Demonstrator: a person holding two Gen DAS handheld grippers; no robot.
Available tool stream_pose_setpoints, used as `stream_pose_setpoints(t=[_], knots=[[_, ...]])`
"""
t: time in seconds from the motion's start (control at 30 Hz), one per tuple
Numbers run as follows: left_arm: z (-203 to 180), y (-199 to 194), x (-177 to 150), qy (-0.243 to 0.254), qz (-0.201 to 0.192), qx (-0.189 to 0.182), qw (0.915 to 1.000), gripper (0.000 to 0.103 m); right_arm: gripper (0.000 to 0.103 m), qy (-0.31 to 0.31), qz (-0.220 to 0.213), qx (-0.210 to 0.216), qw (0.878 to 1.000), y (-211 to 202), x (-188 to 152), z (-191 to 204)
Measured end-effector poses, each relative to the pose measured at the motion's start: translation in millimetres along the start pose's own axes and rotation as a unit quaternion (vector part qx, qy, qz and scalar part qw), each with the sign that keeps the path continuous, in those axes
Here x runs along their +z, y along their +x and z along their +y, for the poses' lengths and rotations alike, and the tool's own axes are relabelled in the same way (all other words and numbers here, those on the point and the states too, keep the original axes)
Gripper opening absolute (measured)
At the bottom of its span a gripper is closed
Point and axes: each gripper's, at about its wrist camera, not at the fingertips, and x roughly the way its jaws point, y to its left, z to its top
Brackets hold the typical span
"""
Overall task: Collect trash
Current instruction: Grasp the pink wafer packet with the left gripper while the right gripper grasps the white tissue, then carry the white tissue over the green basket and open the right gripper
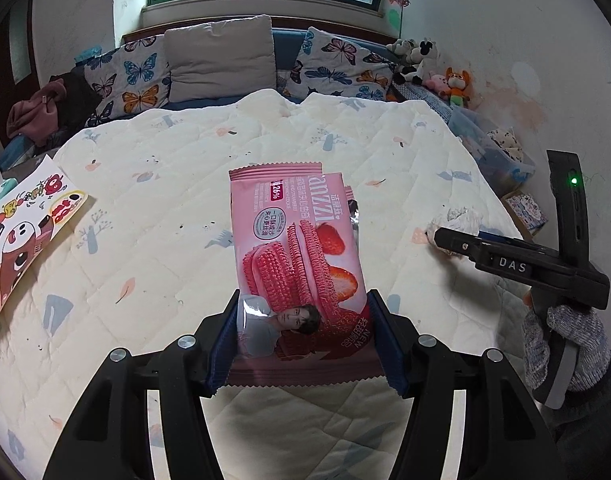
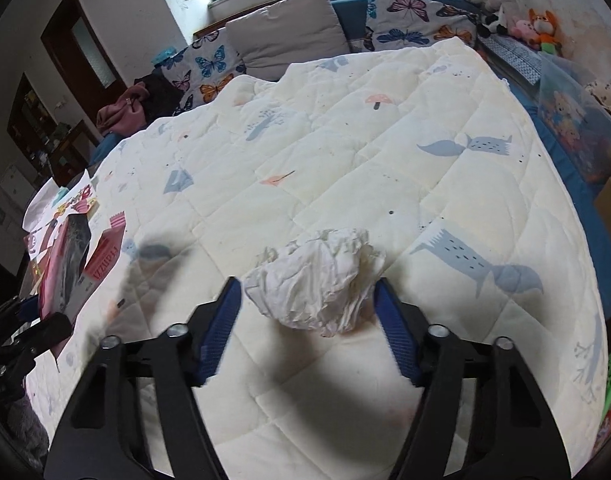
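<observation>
Left tongs point(image 1: 303, 338) clamp pink wrapper point(image 1: 297, 256); right tongs point(image 2: 307, 308) straddle crumpled tissue point(image 2: 317, 280).

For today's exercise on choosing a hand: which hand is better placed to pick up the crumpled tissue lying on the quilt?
Right. The right tool already straddles the crumpled tissue on the quilt, pads at its sides. The left tool is occupied, clamped on the pink snack wrapper.

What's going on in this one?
A person is clearing trash off a bed with two handheld grippers. The left gripper is shut on a pink snack wrapper, lifted above the quilt. The right gripper sits around a crumpled tissue on the quilt, not clearly pinching it yet.
</observation>
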Motion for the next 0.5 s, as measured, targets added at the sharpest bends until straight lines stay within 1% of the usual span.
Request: stream_pose_setpoints(t=[0.07, 0.13, 0.33, 0.5], knots=[[-2, 1, 0, 0.000, 0.002, 0.000, 1.0000, 0.058, 0.058, 0.003, -0.001, 0.003, 1.000, -2, -2, -3], [-5, 2, 0, 0.001, 0.003, -0.002, 1.0000, 0.058, 0.057, 0.000, -0.005, 0.002, 1.000, -8, -4, -2], [-23, -4, 0, 0.015, -0.002, -0.010, 0.9998, 0.058, 0.057, 0.001, -0.020, 0.012, 1.000, -37, -15, -8], [-44, -12, -2, 0.031, -0.007, -0.020, 0.9993, 0.058, 0.057, 0.004, -0.028, 0.010, 1.000, -66, -33, -19]])
